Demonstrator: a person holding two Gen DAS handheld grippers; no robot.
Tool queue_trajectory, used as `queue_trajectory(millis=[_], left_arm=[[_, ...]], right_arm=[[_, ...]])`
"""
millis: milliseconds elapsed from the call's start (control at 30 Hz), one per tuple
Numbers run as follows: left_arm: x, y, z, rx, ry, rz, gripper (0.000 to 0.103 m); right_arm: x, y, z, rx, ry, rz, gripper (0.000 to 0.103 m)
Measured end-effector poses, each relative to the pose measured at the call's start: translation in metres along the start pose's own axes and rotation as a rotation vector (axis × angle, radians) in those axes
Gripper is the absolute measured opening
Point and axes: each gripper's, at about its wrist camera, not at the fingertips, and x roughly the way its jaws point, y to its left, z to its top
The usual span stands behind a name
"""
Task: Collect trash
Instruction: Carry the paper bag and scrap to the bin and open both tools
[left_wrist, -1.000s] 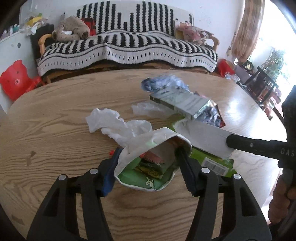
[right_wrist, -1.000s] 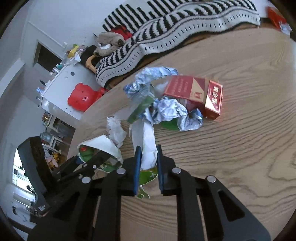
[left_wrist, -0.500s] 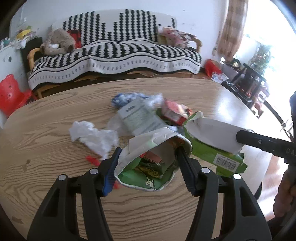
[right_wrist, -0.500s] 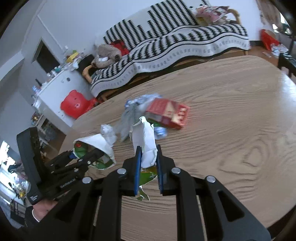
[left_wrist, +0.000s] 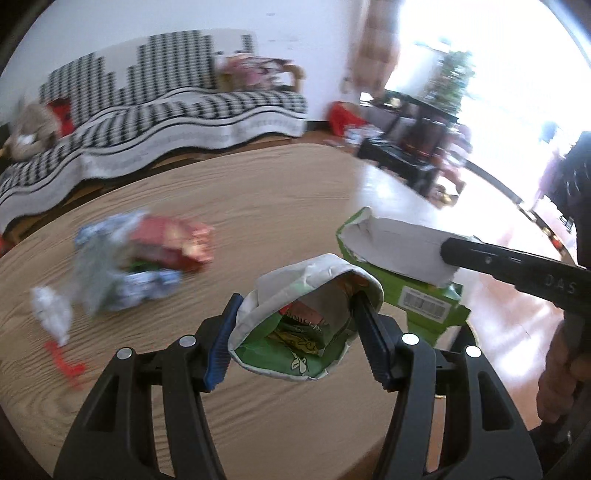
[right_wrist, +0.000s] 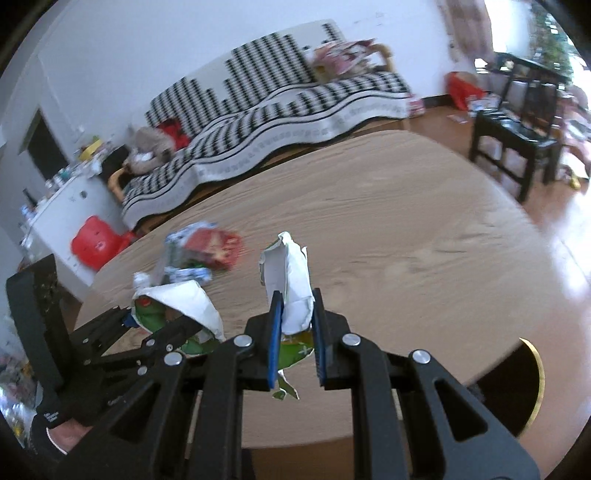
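Both hands have swung away from the trash pile (left_wrist: 136, 269) toward the counter (left_wrist: 280, 206) edge: left gripper (left_wrist: 299, 339) fingers clamp the stuffed packet (left_wrist: 295, 332), right gripper (right_wrist: 295, 332) fingers pinch the flattened carton (right_wrist: 291, 288), likely heading for disposal.

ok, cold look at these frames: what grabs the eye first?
The green snack bag held open-mouthed in the left claw, front and centre. Beside it, the right claw is pinched shut on a flattened green-and-white carton. Behind both, a blurred heap of leftover trash lies on the wooden table.
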Motion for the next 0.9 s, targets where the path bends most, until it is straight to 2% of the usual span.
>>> queue_trajectory(millis=[300, 467, 700, 900], left_arm=[[0.033, -0.105, -0.001, 0.129, 0.018, -0.172, 0.059], [0.055, -0.162, -0.009, 0.192, 0.057, -0.255, 0.059], [0.079, -0.222, -0.032, 0.278, 0.116, -0.338, 0.059], [0.106, -0.243, -0.049, 0.316, 0.184, -0.343, 0.059]], right_arm=[[-0.075, -0.108, -0.024, 0.116, -0.087, -0.186, 0.016], [-0.102, -0.163, -0.045, 0.2, -0.088, -0.287, 0.016], [-0.115, -0.216, -0.079, 0.283, -0.026, -0.386, 0.016], [-0.109, -0.235, -0.094, 0.304, 0.027, -0.418, 0.016]])
